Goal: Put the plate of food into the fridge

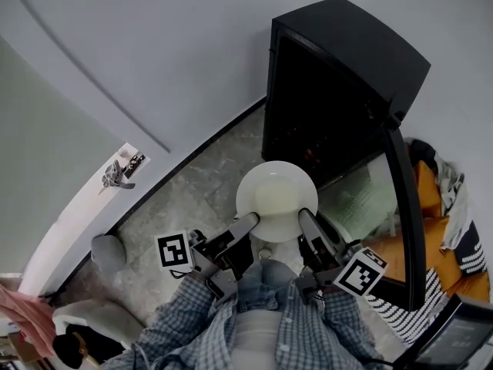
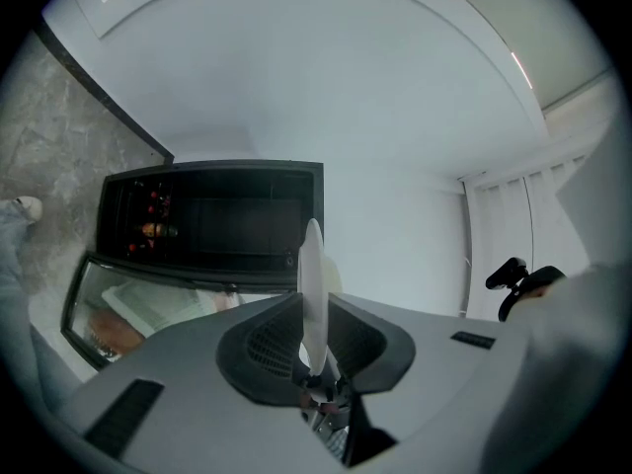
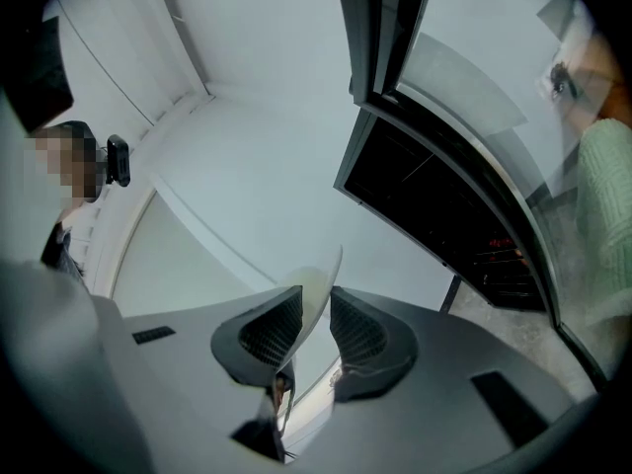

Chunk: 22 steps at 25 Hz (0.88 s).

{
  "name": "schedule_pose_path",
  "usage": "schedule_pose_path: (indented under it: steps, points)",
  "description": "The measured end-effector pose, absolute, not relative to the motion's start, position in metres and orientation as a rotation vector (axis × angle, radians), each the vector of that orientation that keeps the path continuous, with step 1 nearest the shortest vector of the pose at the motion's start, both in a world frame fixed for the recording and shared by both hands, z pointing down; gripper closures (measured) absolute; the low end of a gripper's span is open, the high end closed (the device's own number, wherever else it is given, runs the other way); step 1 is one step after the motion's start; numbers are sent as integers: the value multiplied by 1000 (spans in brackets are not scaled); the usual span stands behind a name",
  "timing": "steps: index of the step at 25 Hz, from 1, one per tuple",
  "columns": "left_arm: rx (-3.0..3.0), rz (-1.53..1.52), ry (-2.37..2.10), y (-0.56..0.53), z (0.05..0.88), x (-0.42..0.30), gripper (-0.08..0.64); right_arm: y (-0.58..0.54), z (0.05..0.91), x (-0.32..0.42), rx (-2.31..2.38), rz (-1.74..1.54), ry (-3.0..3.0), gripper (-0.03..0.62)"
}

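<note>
A white plate (image 1: 276, 195) with a pale yellowish middle hangs level over the floor, just in front of the black fridge (image 1: 339, 75). The fridge's glass door (image 1: 400, 206) stands open to the right. My left gripper (image 1: 252, 221) is shut on the plate's near left rim, and my right gripper (image 1: 306, 216) is shut on its near right rim. In the left gripper view the plate (image 2: 312, 265) shows edge-on between the pads of the left gripper (image 2: 313, 304), with the fridge (image 2: 212, 215) ahead. In the right gripper view the plate (image 3: 321, 279) sits inside the right gripper (image 3: 316, 296).
Orange cushions and striped cloth (image 1: 451, 230) lie right of the door. A grey round object (image 1: 108, 251) and a white seat (image 1: 88, 314) stand at lower left on the marble floor (image 1: 192, 191). The wall (image 1: 154, 52) runs behind the fridge. A person's shoe (image 2: 25, 207) shows.
</note>
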<state>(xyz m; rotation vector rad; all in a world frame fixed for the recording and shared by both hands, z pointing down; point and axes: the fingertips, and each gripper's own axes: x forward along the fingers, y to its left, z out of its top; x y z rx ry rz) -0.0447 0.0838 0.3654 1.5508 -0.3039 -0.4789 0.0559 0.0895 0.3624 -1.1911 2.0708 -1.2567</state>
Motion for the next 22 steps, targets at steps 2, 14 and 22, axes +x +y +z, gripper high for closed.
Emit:
schedule_pose_path:
  steps: [2, 14, 22]
  points:
    - [1561, -467, -293, 72, 367, -40, 500, 80, 364, 61, -1201, -1246, 2064, 499]
    - [1551, -379, -246, -11, 363, -39, 499, 3, 364, 60, -1269, -1220, 1993, 499]
    - [1539, -299, -141, -68, 366, -21, 500, -42, 363, 75, -1412, -1171, 1910, 499]
